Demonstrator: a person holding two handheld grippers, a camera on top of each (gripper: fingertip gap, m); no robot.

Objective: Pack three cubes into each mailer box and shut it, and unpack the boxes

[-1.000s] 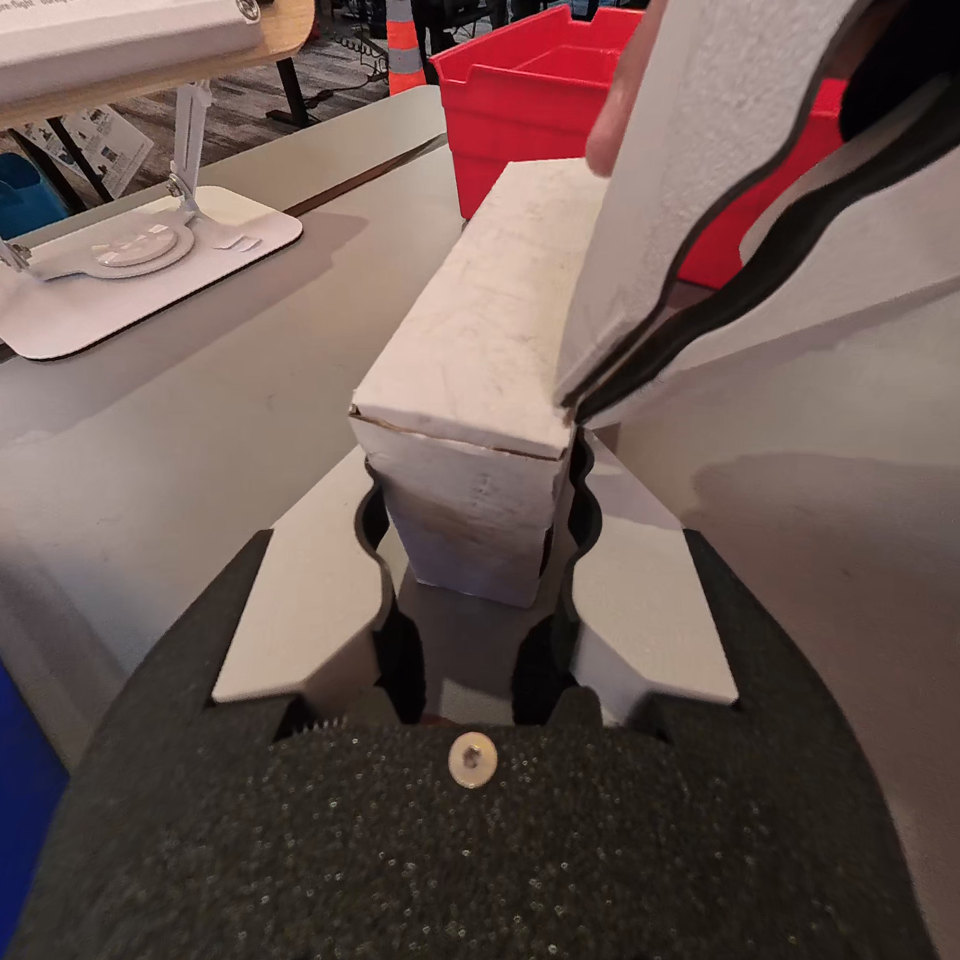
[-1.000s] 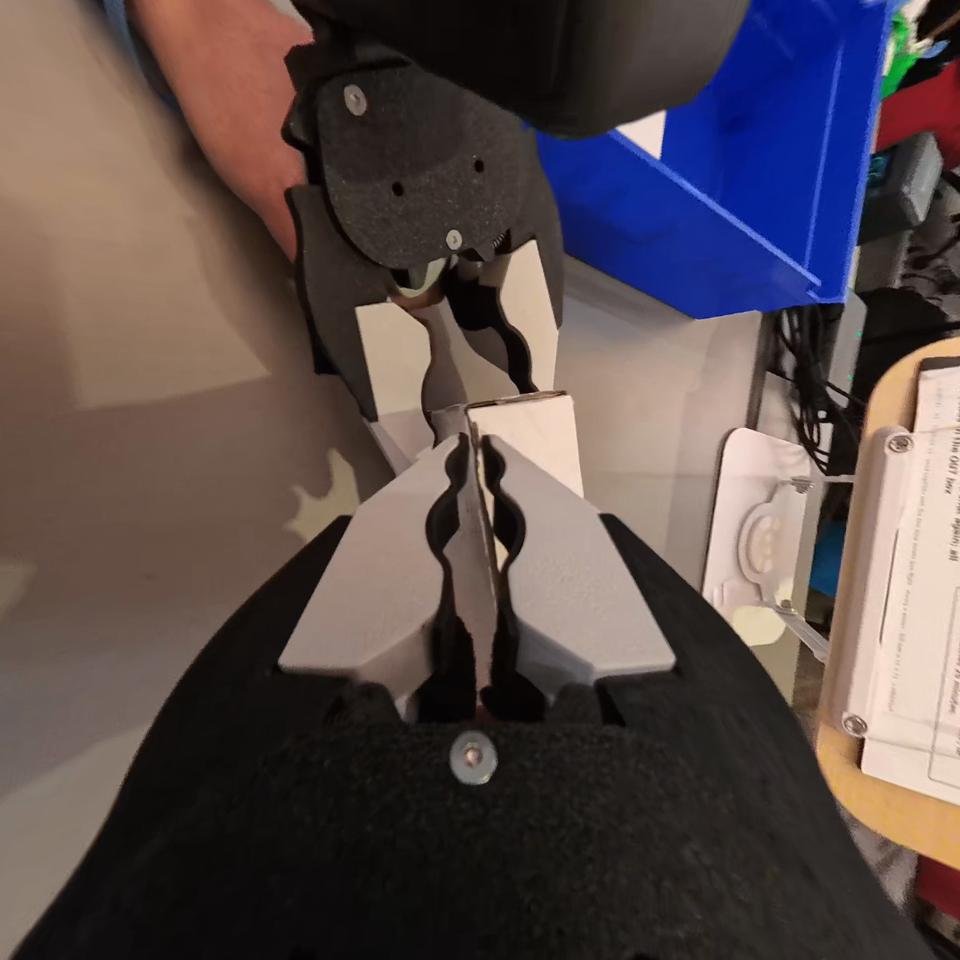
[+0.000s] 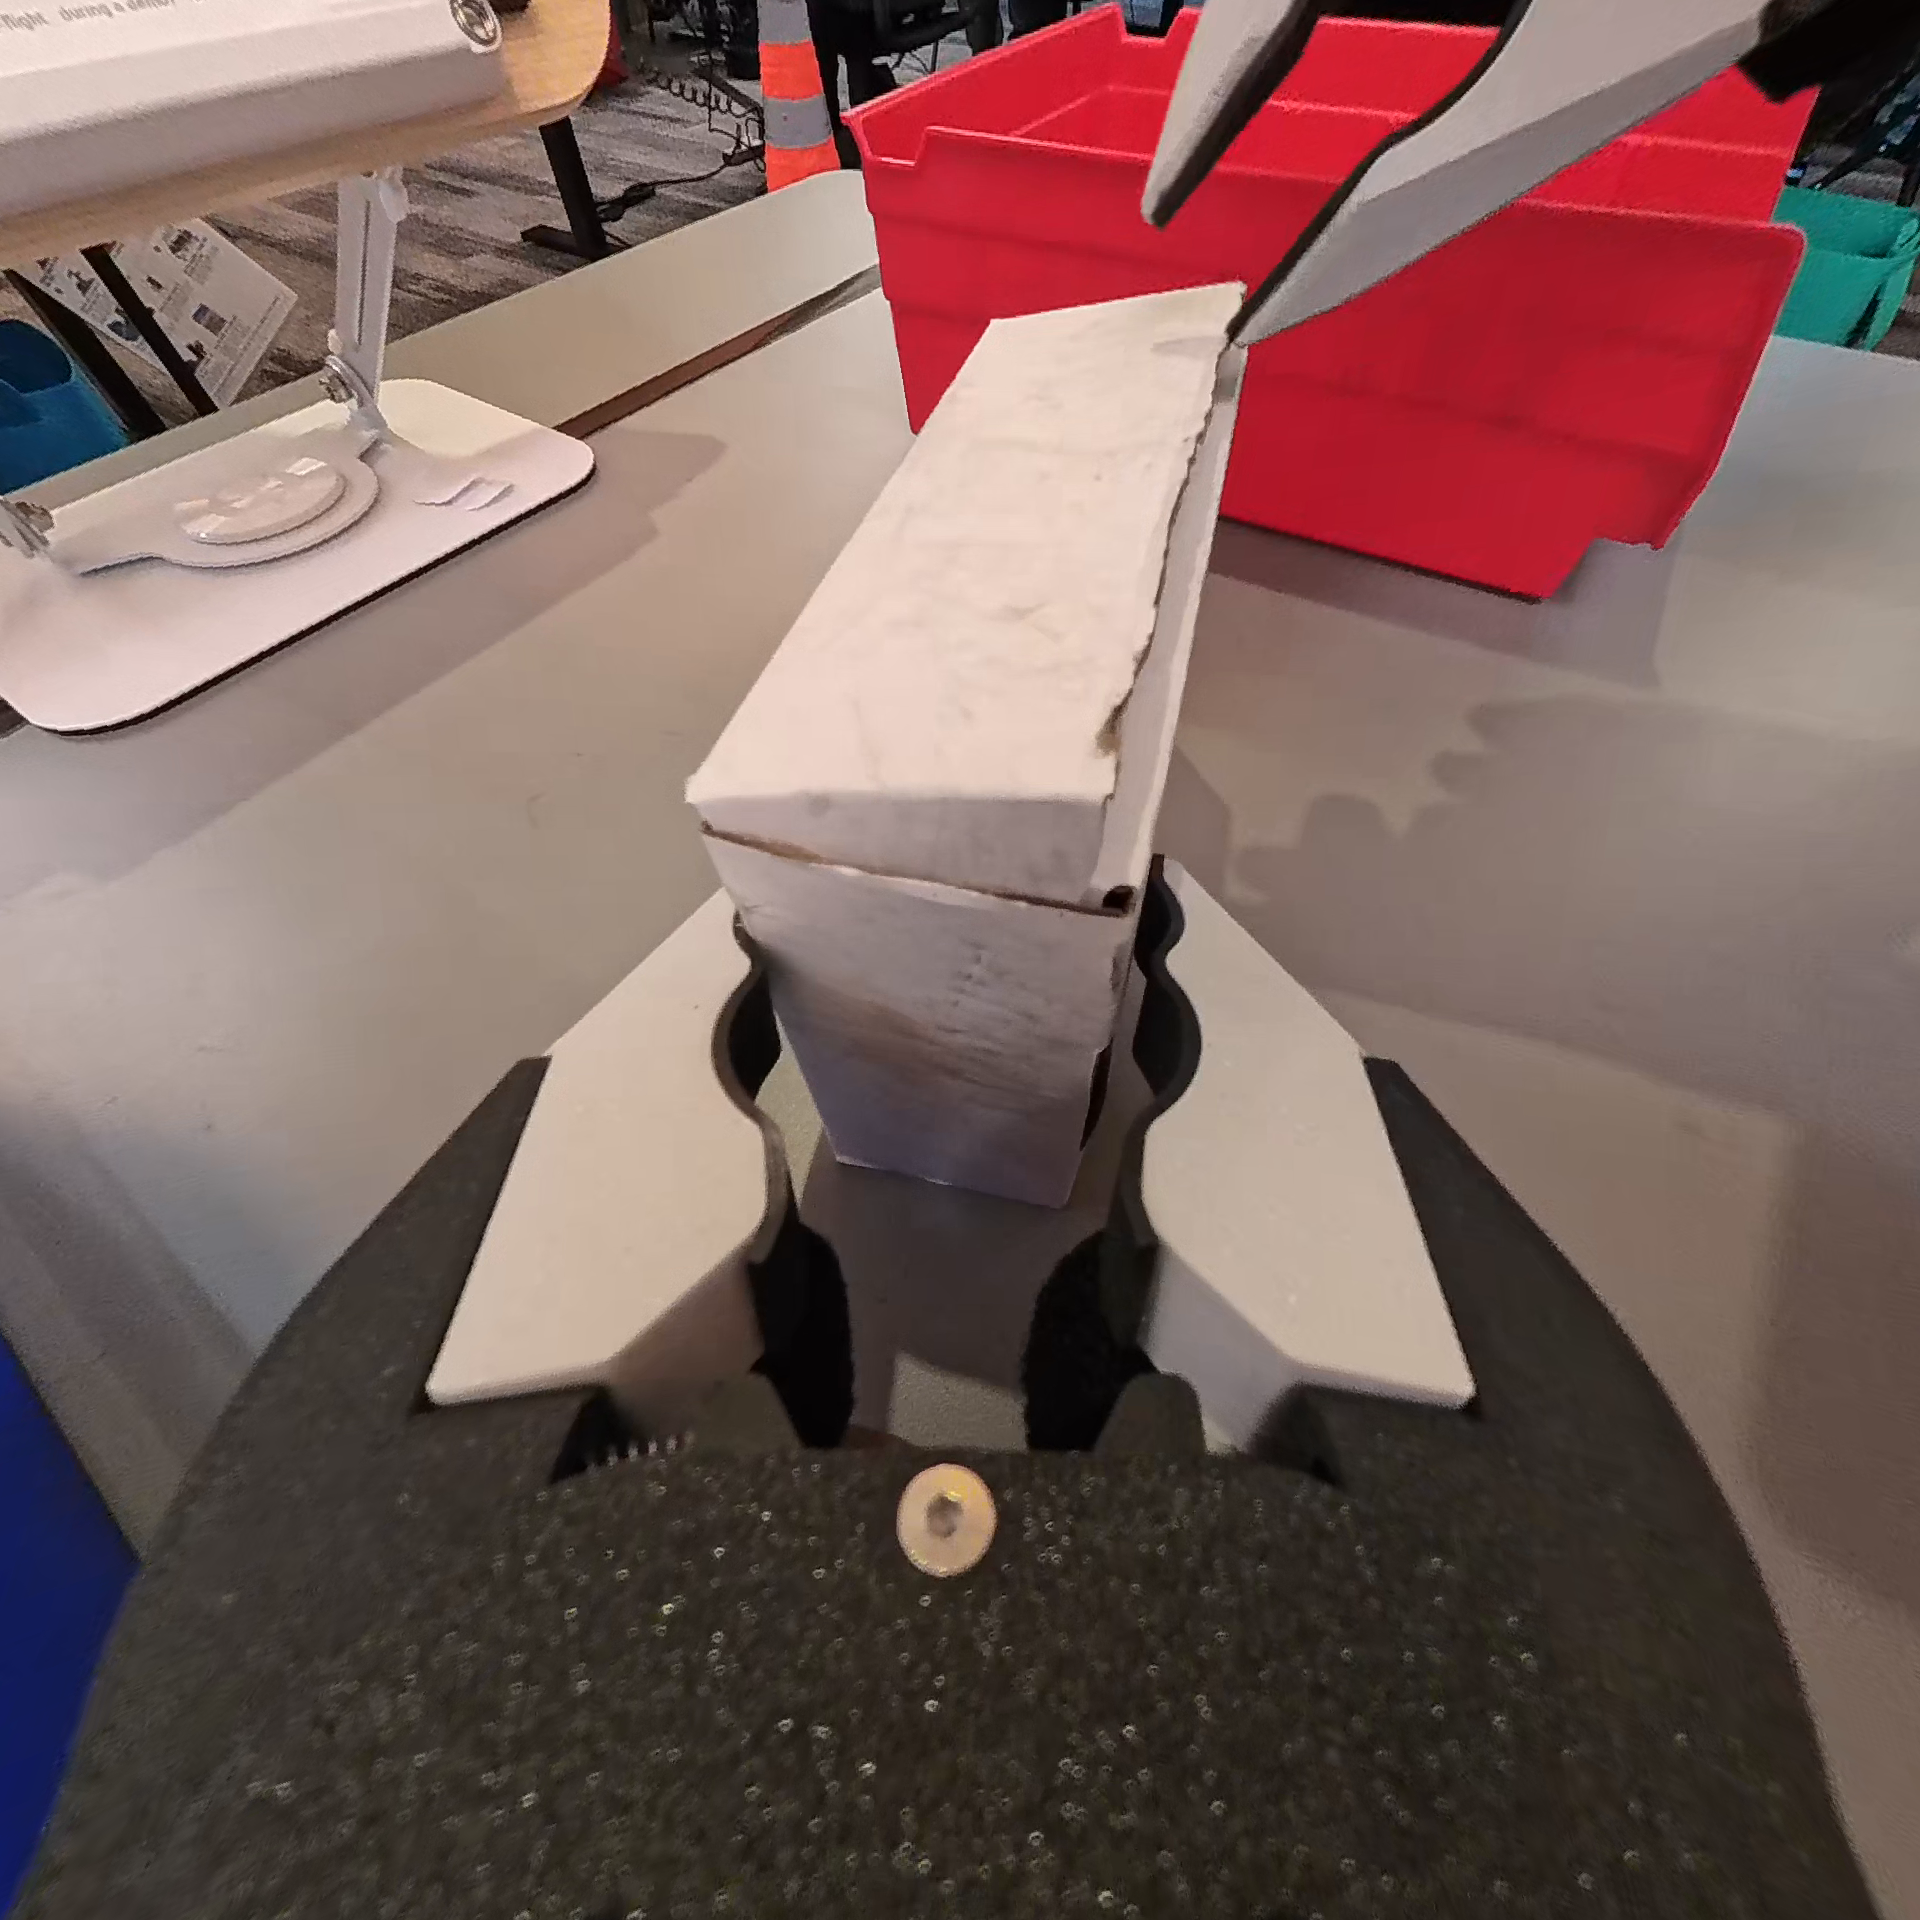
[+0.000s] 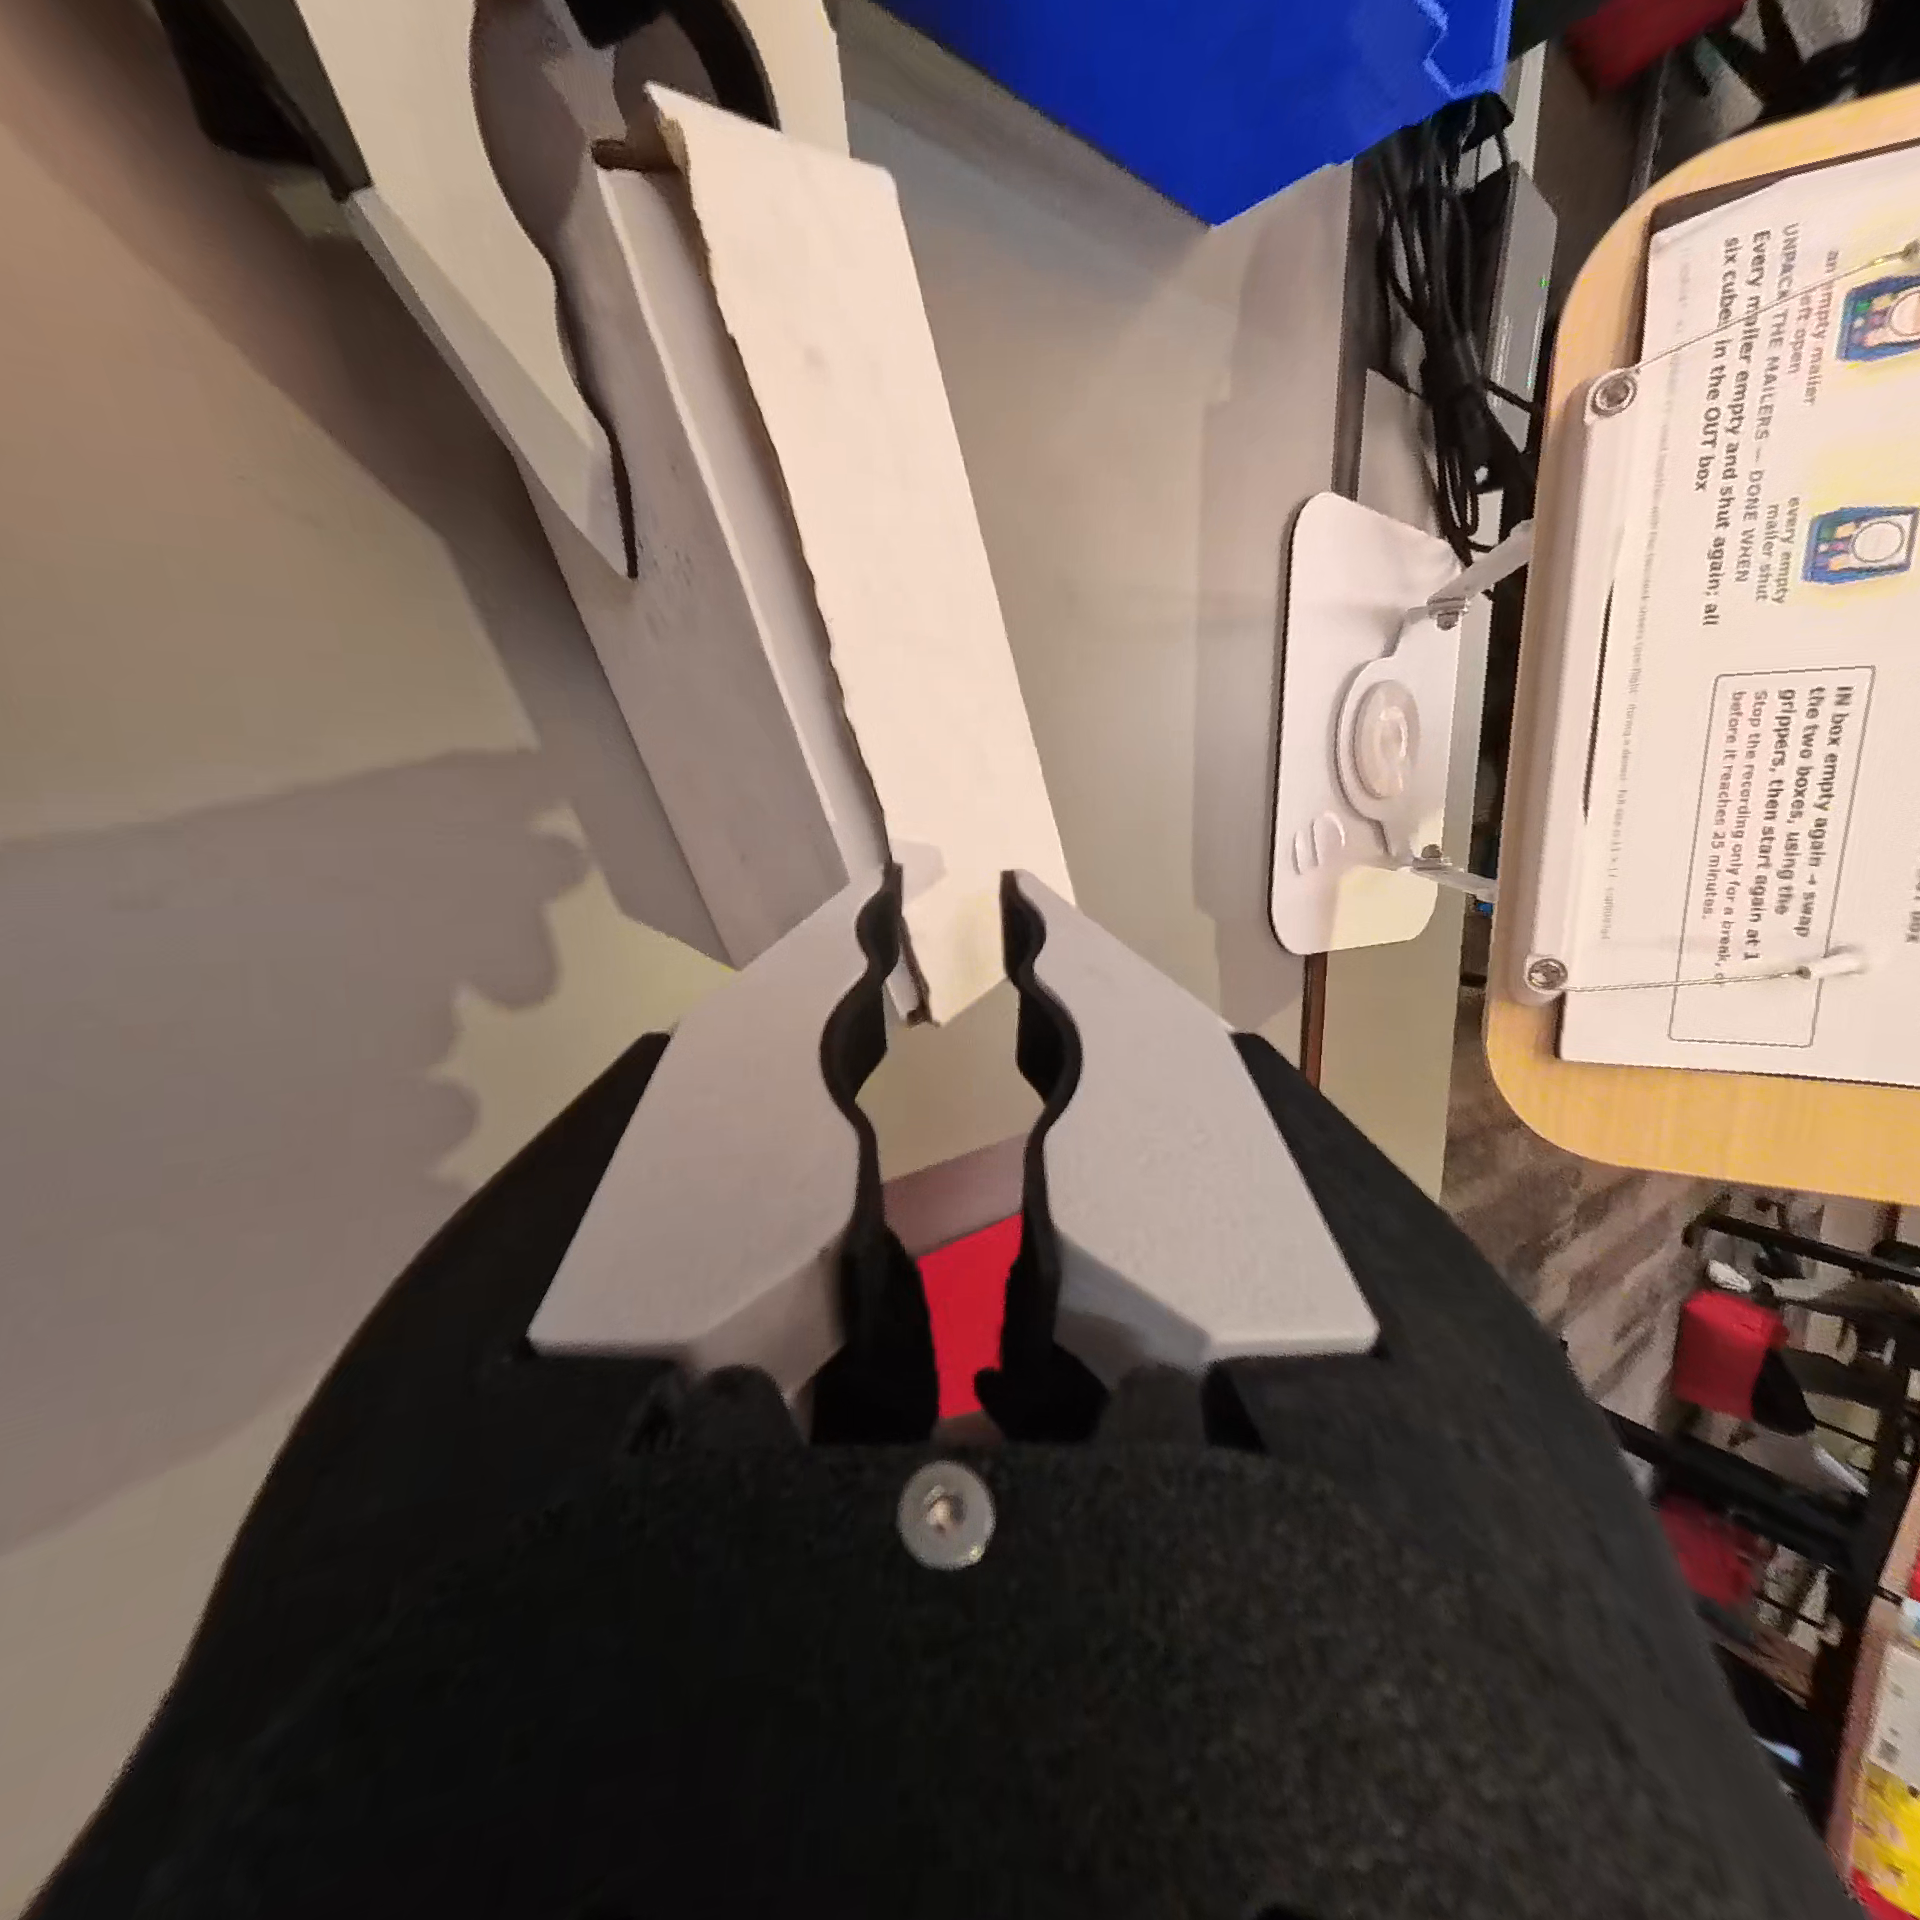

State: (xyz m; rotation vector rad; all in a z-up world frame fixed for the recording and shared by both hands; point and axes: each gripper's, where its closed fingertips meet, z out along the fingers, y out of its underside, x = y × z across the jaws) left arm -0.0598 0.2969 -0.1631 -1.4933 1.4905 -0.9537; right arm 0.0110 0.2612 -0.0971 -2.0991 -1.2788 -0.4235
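A white mailer box point(image 3: 997, 582) lies lengthwise on the grey table point(image 3: 364, 935) with its lid down. My left gripper point(image 3: 945, 925) is shut on the box's near end, one finger on each side wall. My right gripper point(image 3: 1205, 270) hangs over the far right corner of the lid with its jaws apart, its lower tip touching that corner. In the right wrist view the box lid point(image 4: 862, 520) runs away from my right gripper point(image 4: 954, 883), and the lid's corner sits between the open tips. One of the left gripper's fingers point(image 4: 499, 416) shows at the far end. No cubes are in view.
A red bin point(image 3: 1351, 416) stands just behind the box, with a teal bin point(image 3: 1860, 270) to its right. A white stand base point(image 3: 260, 540) sits at the left. A blue bin point(image 4: 1195, 94) and a wooden board with a printed sheet point(image 4: 1714, 623) flank the table. The gap from one gripper's tips to the other's is roughly 11 cm.
My right gripper was shut at the box's near right corner. It has moved back to the far corner and opened. My left gripper still holds the near end.
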